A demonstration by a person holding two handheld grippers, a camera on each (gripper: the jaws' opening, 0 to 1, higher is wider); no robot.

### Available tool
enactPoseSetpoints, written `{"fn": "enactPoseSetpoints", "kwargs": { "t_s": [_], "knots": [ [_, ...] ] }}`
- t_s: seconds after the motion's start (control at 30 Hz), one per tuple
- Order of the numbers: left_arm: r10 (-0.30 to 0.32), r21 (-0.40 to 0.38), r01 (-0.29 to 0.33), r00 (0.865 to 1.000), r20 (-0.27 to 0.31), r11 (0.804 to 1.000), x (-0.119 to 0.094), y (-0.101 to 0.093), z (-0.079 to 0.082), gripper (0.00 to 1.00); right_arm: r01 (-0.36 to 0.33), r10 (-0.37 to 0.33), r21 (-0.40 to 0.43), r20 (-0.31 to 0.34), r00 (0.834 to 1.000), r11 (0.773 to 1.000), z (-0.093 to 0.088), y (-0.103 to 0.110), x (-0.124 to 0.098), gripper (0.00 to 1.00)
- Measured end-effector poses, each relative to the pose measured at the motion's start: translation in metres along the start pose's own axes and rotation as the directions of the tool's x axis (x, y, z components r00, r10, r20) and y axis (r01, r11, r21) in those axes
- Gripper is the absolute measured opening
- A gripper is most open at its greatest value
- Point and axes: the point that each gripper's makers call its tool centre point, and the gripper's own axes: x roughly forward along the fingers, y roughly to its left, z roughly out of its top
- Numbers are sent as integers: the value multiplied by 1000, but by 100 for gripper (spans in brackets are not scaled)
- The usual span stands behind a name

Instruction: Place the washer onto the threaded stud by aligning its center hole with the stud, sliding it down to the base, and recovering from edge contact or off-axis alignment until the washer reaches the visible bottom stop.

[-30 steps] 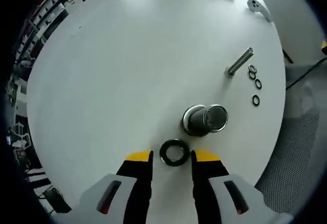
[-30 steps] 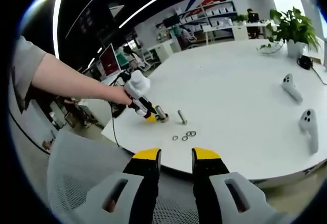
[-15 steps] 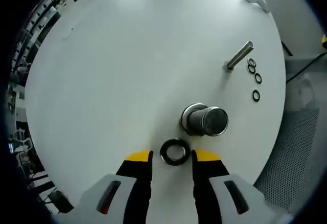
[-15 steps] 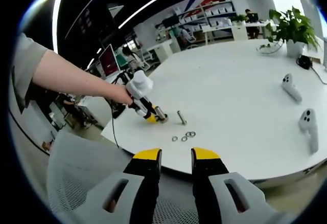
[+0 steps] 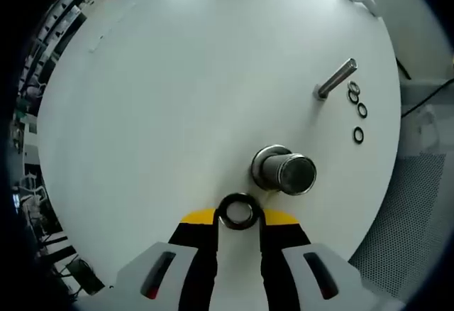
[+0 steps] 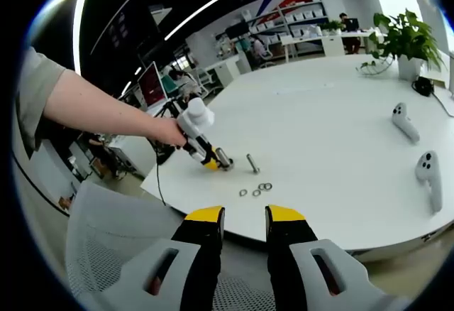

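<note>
A black washer (image 5: 238, 211) lies flat on the white table (image 5: 177, 77), and my left gripper (image 5: 239, 217) is shut on it, its yellow tips touching the ring's sides. Just beyond the washer stands the thick metal threaded stud (image 5: 285, 171) on its round base. In the right gripper view the left gripper (image 6: 211, 163), held in a person's hand, is down at the stud (image 6: 224, 157) near the table's edge. My right gripper (image 6: 245, 215) hovers off the table (image 6: 333, 126), open with nothing between its fingers.
A slim bolt (image 5: 335, 80) stands further off, with three small black rings (image 5: 358, 112) beside it; the bolt (image 6: 252, 162) and rings (image 6: 257, 189) also appear from the right. Two white controllers (image 6: 403, 121) lie at the right. A mesh chair (image 6: 106, 240) sits below the table edge.
The left gripper's jaws have closed in from either side onto the washer, which lay loose between them before. The right gripper has stayed where it was.
</note>
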Motion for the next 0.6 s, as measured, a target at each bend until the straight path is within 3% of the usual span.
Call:
{"fn": "enactPoseSetpoints", "kwargs": {
  "t_s": [0.07, 0.17, 0.4, 0.6],
  "knots": [
    [-1, -44, 2, 1000, 25, 999, 0, 1, -3, 19, 2, -2, 2, 4, 1000, 1000, 1, 0, 0, 26],
    [8, -7, -7, 1000, 30, 1000, -1, -2, -3, 19, 3, -3, 4, 6, 1000, 1000, 1, -1, -1, 26],
    [-5, -24, 5, 1000, -4, 1000, -2, -7, -3, 19, 1, -1, 3, 3, 1000, 1000, 0, 0, -1, 25],
    [-5, 41, 6, 1000, -9, 999, -5, -16, -12, 19, 0, 0, 1, 1, 1000, 1000, -1, 0, -1, 26]
  ]
}}
